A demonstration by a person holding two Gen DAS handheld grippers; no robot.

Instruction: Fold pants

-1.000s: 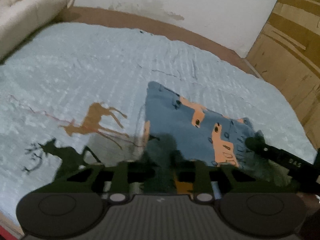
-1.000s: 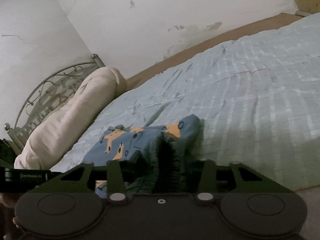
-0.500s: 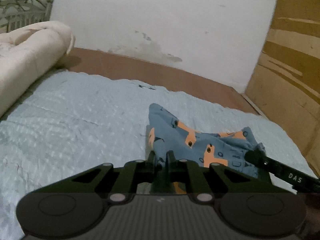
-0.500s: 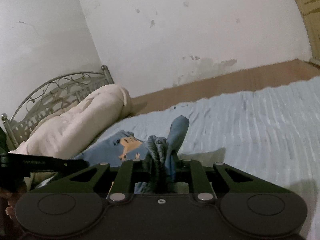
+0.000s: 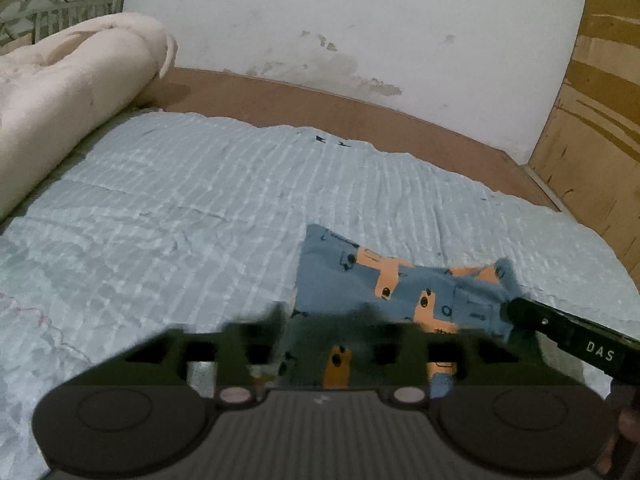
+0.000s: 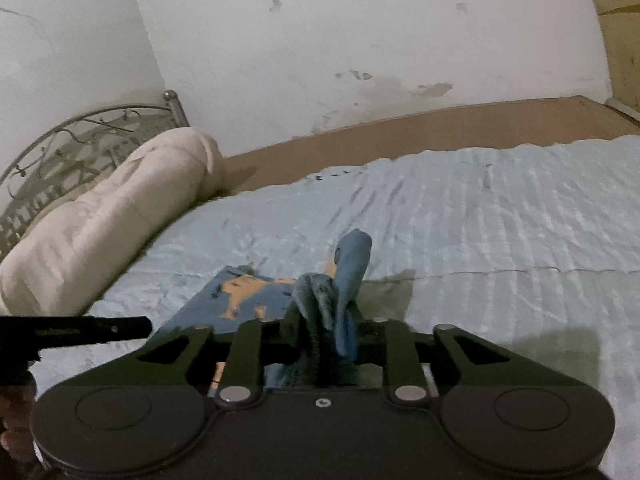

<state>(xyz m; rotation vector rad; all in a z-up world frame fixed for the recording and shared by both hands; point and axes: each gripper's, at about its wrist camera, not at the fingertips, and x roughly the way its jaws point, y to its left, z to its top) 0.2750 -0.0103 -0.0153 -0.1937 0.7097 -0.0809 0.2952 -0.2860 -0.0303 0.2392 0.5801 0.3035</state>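
Observation:
The pants (image 5: 404, 284) are blue with orange patterns and lie folded on the light blue bedspread (image 5: 200, 208). My left gripper (image 5: 332, 332) is blurred, its jaws spread apart over the near edge of the pants. My right gripper (image 6: 324, 332) is shut on a bunched edge of the pants (image 6: 344, 268) and holds it raised above the bed. The right gripper's finger (image 5: 568, 340) shows at the right in the left wrist view, at the pants' right corner. The left gripper's finger (image 6: 80, 330) shows at the left in the right wrist view.
A rolled cream blanket (image 5: 68, 92) lies at the left by a metal headboard (image 6: 72, 140). A brown bed frame (image 5: 340, 104) runs along the white wall. A wooden cabinet (image 5: 600, 120) stands at the right.
Half a second ago the left gripper was shut on the pants edge; now its jaws have spread apart. The right gripper stays shut on the raised fabric.

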